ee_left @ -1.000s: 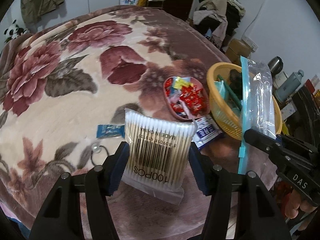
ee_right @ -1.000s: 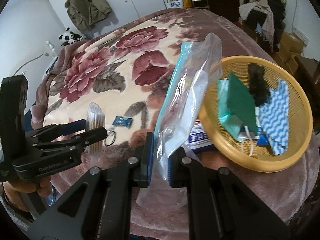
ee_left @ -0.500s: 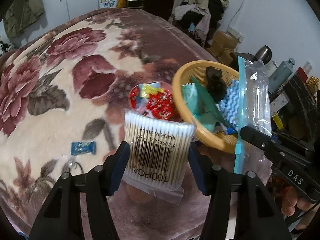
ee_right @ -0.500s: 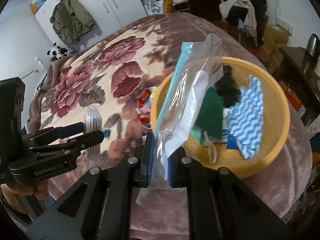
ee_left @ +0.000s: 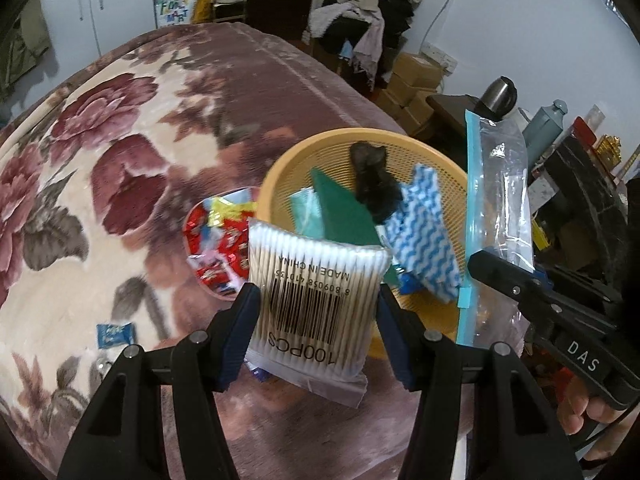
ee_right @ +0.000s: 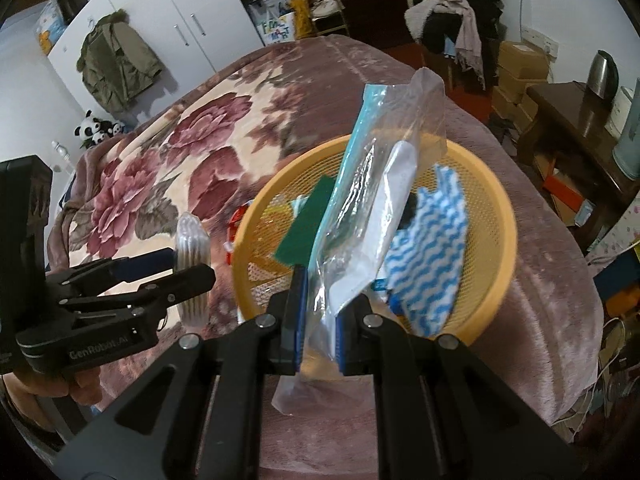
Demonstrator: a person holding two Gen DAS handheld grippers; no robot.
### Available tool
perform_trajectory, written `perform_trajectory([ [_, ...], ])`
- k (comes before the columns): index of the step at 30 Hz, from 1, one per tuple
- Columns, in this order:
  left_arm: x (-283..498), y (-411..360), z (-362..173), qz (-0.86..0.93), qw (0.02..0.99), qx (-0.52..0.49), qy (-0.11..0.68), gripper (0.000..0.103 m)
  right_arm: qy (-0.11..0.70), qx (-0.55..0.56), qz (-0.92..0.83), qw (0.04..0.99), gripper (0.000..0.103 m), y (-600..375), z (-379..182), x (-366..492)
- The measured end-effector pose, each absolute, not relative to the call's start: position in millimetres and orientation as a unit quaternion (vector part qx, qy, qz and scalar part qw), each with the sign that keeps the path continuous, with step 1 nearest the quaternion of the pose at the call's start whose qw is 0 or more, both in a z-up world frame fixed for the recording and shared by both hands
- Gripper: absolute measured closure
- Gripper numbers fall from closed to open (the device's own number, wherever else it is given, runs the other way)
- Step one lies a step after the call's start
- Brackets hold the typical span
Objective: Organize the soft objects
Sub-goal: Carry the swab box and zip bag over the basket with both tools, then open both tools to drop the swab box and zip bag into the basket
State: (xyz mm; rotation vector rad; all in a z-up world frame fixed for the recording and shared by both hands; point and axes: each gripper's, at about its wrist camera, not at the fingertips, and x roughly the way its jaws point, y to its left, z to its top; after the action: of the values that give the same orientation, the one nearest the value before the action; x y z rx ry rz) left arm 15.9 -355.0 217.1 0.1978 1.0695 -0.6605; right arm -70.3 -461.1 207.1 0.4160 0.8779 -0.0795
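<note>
My left gripper (ee_left: 316, 312) is shut on a pack of cotton swabs (ee_left: 314, 280) with a barcode, held above the blanket near the basket; the pack also shows edge-on in the right wrist view (ee_right: 193, 252). My right gripper (ee_right: 318, 320) is shut on a clear zip bag (ee_right: 372, 208) with a blue seal, held upright over the near rim of the yellow basket (ee_right: 500, 264). The bag also shows in the left wrist view (ee_left: 500, 200). The basket (ee_left: 288, 160) holds a green cloth (ee_left: 340, 208), a blue-and-white cloth (ee_left: 424, 236) and a dark soft item (ee_left: 372, 180).
A pink bowl of red candies (ee_left: 216, 244) sits left of the basket on the floral blanket (ee_left: 100, 168). A small blue packet (ee_left: 114, 334) lies on the blanket. A dark side table (ee_right: 576, 120) with a kettle stands to the right.
Both grippers have moved right and forward toward the basket with their loads. The basket now lies right behind the swab pack and under the bag.
</note>
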Motion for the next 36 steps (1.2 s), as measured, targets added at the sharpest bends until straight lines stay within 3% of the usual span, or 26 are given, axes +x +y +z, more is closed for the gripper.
perform_trajectory([
  [21,28.3,-428.1,196.1,-0.34,0.776,0.078,0.525,0.043,0.419,0.245,-0.038,0.874,0.09,-514.2,197.5,-53.0],
  [23,29.8,-429.5,194.6,-0.337,0.777,0.076,0.527,0.04,0.421,0.268,-0.029,0.866,0.088,-521.4,191.6,-51.8],
  [24,30.4,-429.6,194.3,-0.335,0.778,0.075,0.527,0.031,0.425,0.275,-0.027,0.862,0.087,-524.2,189.5,-51.9],
  [25,30.5,-429.6,194.5,-0.334,0.78,0.074,0.525,0.023,0.43,0.281,-0.031,0.857,0.084,-527.2,186.6,-52.2],
  [27,30.6,-427.6,197.6,-0.33,0.786,0.072,0.517,0.017,0.43,0.281,-0.045,0.857,0.054,-530.4,185.7,-55.0],
  [30,33.2,-423.0,201.9,-0.323,0.793,0.067,0.512,0.0,0.42,0.296,-0.062,0.856,0.031,-540.0,185.6,-62.5],
  [31,33.9,-421.3,203.4,-0.322,0.794,0.066,0.511,0.001,0.417,0.301,-0.064,0.855,0.022,-542.1,185.8,-64.4],
  [36,30.9,-415.9,208.9,-0.319,0.799,0.067,0.505,0.0,0.417,0.297,-0.069,0.856,0.016,-543.1,189.1,-68.7],
])
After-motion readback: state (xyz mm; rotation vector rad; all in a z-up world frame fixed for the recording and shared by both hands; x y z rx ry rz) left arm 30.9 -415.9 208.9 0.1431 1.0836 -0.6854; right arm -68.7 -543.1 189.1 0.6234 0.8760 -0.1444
